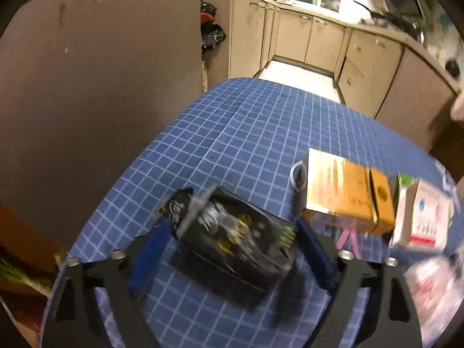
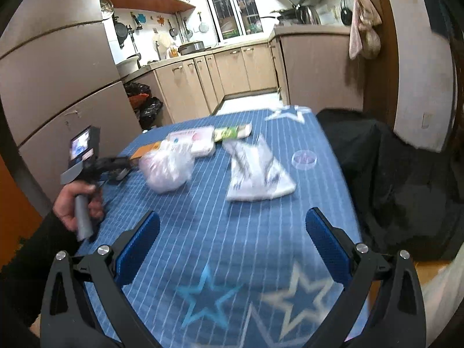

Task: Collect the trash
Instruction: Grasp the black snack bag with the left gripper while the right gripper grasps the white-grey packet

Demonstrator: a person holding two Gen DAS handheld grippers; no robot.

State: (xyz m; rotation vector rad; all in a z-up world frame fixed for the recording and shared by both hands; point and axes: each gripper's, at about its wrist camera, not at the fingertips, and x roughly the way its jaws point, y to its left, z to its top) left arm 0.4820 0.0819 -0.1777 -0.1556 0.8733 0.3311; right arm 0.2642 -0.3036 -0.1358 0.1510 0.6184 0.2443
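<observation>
Blue-padded left tongs [image 1: 232, 249] straddle a black packet [image 1: 232, 232] on the near desk [image 1: 246, 133], apparently closing on it without a visible clamp; right tongs [image 2: 232, 249] hang apart over bare cloth. Next I judge: clamp, lift, then take the white wrappers [image 2: 258, 171] farther off

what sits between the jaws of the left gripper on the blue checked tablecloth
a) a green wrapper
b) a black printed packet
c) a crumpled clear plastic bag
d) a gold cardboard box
b: in the left wrist view the black printed packet lies between the two blue pads of the left gripper, while the gold cardboard box stands apart to the side.
</observation>
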